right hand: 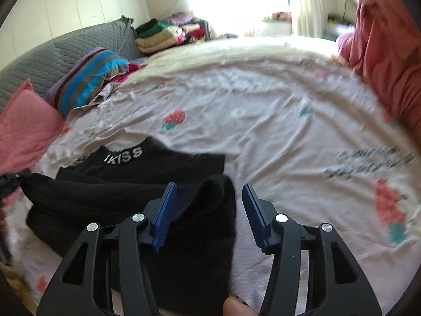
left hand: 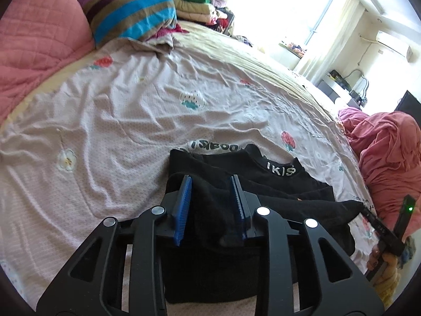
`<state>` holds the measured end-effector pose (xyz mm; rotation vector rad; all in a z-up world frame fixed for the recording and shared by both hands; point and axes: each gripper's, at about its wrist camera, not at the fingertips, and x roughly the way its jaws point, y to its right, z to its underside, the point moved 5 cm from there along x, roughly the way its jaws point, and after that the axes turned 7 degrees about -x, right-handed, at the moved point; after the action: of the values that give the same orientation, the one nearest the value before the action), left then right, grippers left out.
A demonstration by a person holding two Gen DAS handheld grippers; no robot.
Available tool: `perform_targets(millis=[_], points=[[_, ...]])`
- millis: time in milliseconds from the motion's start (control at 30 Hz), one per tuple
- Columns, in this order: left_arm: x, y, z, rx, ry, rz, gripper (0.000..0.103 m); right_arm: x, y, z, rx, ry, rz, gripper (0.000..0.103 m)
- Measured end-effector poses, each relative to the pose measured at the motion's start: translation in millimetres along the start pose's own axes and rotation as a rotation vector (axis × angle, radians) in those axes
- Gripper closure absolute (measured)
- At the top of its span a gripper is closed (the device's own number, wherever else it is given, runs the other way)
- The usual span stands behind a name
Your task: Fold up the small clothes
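Striped pillow [left hand: 129, 8] at the printed bedsheet's [left hand: 136, 110] head, pink quilted cushion [left hand: 34, 39] beside it, folded clothes pile [left hand: 194, 5] beyond.

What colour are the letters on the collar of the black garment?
White letters on the black garment; right wrist view shows them best.

Black knit top [left hand: 284, 184] with a high collar band [left hand: 280, 170] lettered in white, reading "KISS" in the right wrist view [right hand: 123, 156]. Partly folded, lying flat on the pale pink printed bedsheet [left hand: 118, 121] near the bed's front edge. Collar end pointing away toward the middle of the bed, stacked folds showing as layered edges below it. One dark flap [left hand: 210, 205] raised in a soft bulge at the near end, lying between blue-padded jaws. In the right wrist view, another rounded black fold [right hand: 210, 205] at the garment's right edge, draped down toward the camera. Fabric matte, slightly fuzzy, wrinkled along the folds.
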<state>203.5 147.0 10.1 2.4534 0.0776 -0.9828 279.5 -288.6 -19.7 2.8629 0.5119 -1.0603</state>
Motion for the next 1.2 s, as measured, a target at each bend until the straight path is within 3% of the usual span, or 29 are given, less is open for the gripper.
perform_targets(millis=[100, 300, 400, 533, 667, 767, 1000, 1200], points=[[-7, 9, 2, 0.048, 0.013, -0.018, 0.069, -14, -4, -2, -0.044, 0.039, 0.056, 0.052], [-19, 33, 17, 0.143, 0.016, -0.025, 0.055, -36, -21, 9, -0.105, 0.073, 0.055, 0.052], [-23, 45, 30, 0.183, 0.007, -0.015, 0.054, -43, -28, 18, -0.134, 0.07, 0.052, 0.053], [-24, 58, 54, 0.225, -0.041, 0.02, 0.055, -45, -42, 35, -0.208, 0.024, 0.017, 0.067], [-12, 64, 90, 0.249, -0.139, 0.057, 0.071, -36, -55, 52, -0.269, -0.034, -0.007, 0.073], [4, 60, 107, 0.288, -0.164, -0.01, 0.075, -24, -62, 61, -0.302, -0.076, -0.014, 0.073], [27, 51, 99, 0.257, -0.149, -0.056, 0.075, 20, -63, 61, -0.303, -0.157, 0.016, 0.073], [46, 47, 81, 0.24, -0.143, -0.089, 0.075, 54, -59, 36, -0.271, -0.175, 0.009, 0.074]])
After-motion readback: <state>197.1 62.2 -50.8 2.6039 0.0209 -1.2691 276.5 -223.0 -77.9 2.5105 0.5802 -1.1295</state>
